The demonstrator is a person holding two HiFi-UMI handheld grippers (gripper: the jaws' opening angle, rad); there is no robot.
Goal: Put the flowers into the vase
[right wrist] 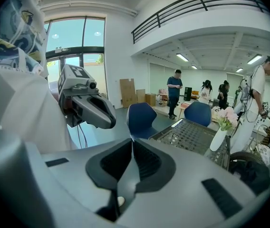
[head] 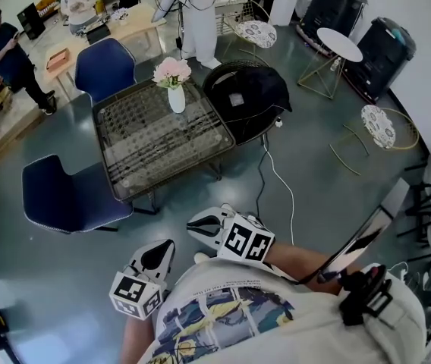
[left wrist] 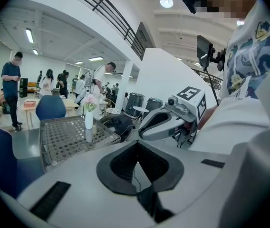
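Observation:
Pink flowers (head: 171, 70) stand in a white vase (head: 176, 98) at the far edge of a glass-topped mesh table (head: 155, 146). Both grippers are held close to the person's body, well short of the table. My left gripper (head: 162, 249) is shut with nothing in it; its pads meet in the left gripper view (left wrist: 137, 148), where the vase (left wrist: 88, 119) and flowers (left wrist: 90, 101) show far off at the left. My right gripper (head: 198, 224) is also shut and empty (right wrist: 132, 144); its view shows the vase (right wrist: 217, 139) and flowers (right wrist: 227, 118) at the right.
Blue chairs stand behind the table (head: 105, 67) and at its left (head: 64, 197). A black round chair with a dark bundle (head: 246, 91) is right of the table, and a white cable (head: 278, 174) trails on the floor. A small round side table (head: 339, 44) and people are farther back.

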